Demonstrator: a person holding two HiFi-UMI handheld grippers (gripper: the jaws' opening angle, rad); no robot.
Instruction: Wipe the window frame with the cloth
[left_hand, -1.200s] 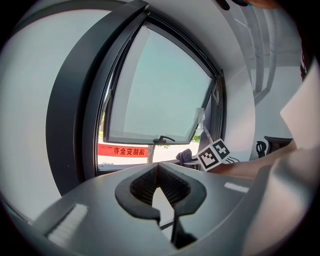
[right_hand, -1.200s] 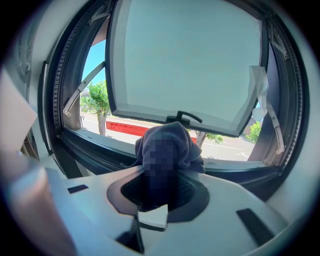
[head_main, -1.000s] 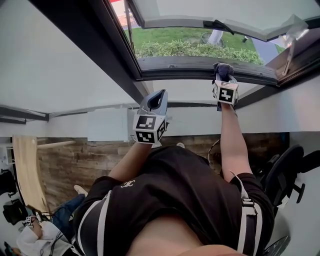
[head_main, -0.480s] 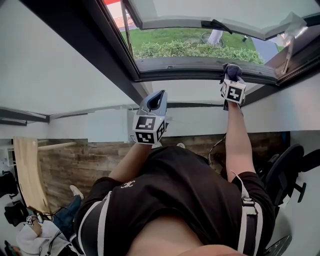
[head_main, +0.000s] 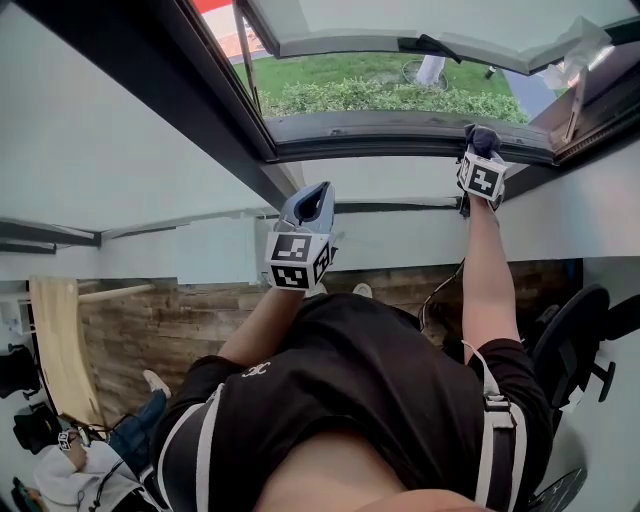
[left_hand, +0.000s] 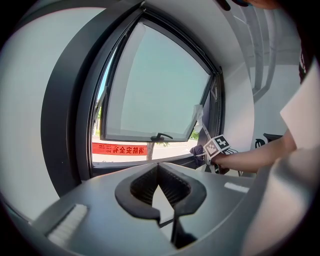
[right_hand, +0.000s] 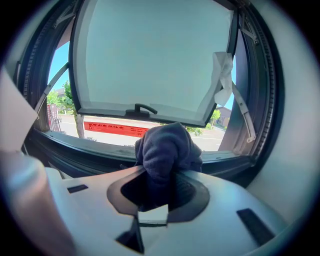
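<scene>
A dark grey cloth (right_hand: 167, 150) is bunched between the jaws of my right gripper (right_hand: 162, 170), which is shut on it. In the head view the cloth (head_main: 482, 138) presses on the dark bottom rail of the window frame (head_main: 380, 135), near its right corner, with the right gripper (head_main: 480, 158) behind it. My left gripper (head_main: 312, 200) hangs back over the white sill, jaws shut with nothing held (left_hand: 158, 167). From the left gripper view, the cloth (left_hand: 198, 149) shows against the frame's lower rail (left_hand: 150, 162).
The window sash (right_hand: 150, 60) is swung outward, its handle (right_hand: 141, 109) on the lower edge. A white rag (right_hand: 222, 75) hangs on the right stay arm. A black office chair (head_main: 570, 340) stands at the right. A seated person (head_main: 90, 465) is at the lower left.
My right gripper has slid rightward along the bottom rail with the cloth, closer to the right corner. The left gripper has stayed in place.
</scene>
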